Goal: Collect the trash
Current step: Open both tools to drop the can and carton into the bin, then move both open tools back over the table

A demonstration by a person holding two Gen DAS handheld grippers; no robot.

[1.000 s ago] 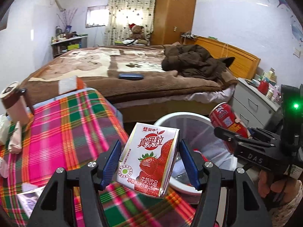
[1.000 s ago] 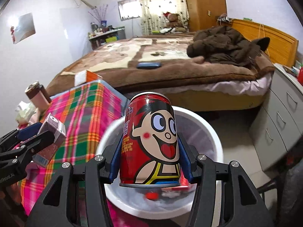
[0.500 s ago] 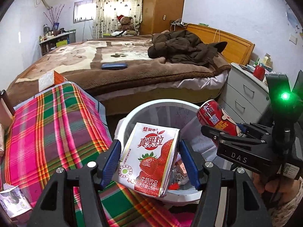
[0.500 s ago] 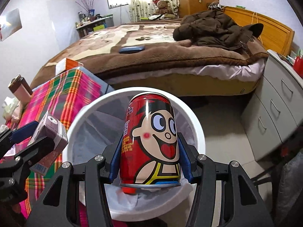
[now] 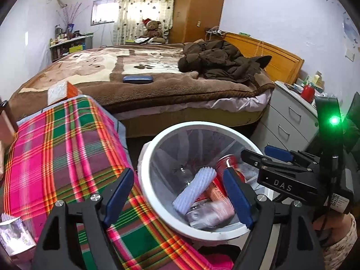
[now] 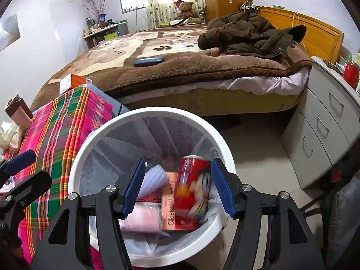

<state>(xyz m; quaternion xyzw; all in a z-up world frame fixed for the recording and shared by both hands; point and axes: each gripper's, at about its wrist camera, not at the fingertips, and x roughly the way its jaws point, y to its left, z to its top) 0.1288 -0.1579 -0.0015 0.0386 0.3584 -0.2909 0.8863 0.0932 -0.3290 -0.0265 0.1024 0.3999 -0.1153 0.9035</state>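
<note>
A white round bin (image 5: 157,139) with a clear liner stands beside the plaid table; it also shows in the right wrist view (image 6: 90,139). My left gripper (image 5: 180,198) is open and empty above its near rim. My right gripper (image 6: 177,189) is open and empty over the bin. The red cartoon can (image 6: 193,186) is blurred, inside the bin below the right fingers; it also shows in the left wrist view (image 5: 225,164). A blurred pink carton (image 5: 211,209) lies among a white ribbed foam piece (image 5: 193,189) and an orange box (image 6: 171,211).
The plaid-covered table (image 5: 63,153) lies left of the bin, with a crumpled wrapper (image 5: 13,236) at its near left. A bed (image 6: 180,67) lies behind. A grey drawer unit (image 6: 321,121) stands right. A brown cup (image 6: 18,112) sits on the table's far side.
Both grippers opened over the bin. The strawberry milk carton left my left gripper and the red can left my right gripper; both now are inside the bin.
</note>
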